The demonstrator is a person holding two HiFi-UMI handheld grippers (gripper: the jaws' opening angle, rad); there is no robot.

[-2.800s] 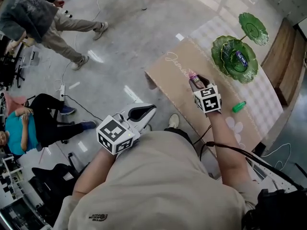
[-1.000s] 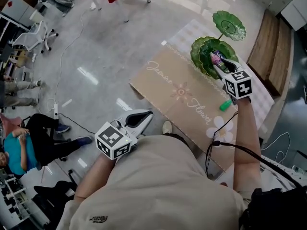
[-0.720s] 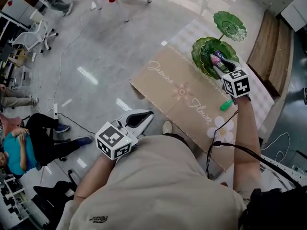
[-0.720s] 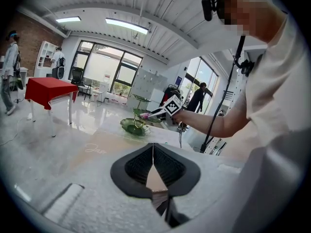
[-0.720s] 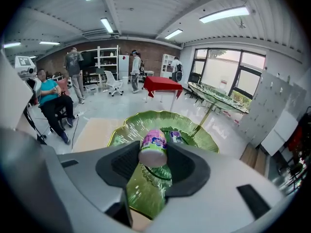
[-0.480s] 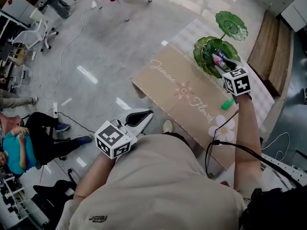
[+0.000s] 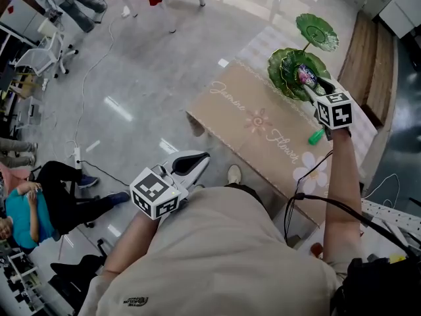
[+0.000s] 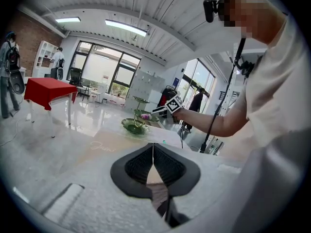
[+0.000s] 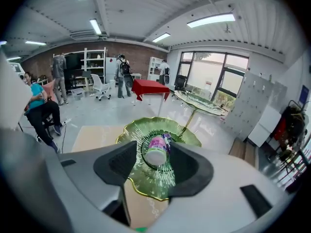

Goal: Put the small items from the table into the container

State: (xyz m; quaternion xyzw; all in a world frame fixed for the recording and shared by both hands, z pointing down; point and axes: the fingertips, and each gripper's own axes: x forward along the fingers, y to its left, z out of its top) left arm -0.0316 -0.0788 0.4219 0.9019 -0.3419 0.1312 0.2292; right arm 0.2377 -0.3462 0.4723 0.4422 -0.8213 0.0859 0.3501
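A two-tier green leaf dish (image 7: 284, 68) (image 9: 146, 178) stands at the table's far end. My right gripper (image 7: 309, 87) (image 9: 154, 154) reaches over its lower tier, and its jaws are opening. A small pink-and-white bottle (image 7: 304, 76) (image 9: 156, 149) lies between them against the right-hand pad, with a gap on the other side. Another purple item (image 9: 168, 139) sits in the dish behind it. A green item (image 7: 316, 136) (image 8: 164, 141) lies on the table near my right wrist. My left gripper (image 7: 192, 162) (image 8: 153, 149) is shut and empty, held by my torso over the floor.
A tan mat (image 7: 250, 120) with script lettering covers the table. A wooden bench (image 7: 368, 71) runs past the table's far side. A person in a teal top (image 7: 26, 206) sits on the floor at left. A red table (image 8: 46, 89) stands farther off.
My right gripper carried the bottle from the mat to the green dish. Over the last second it stayed above the dish and its jaws spread. The left gripper barely moved.
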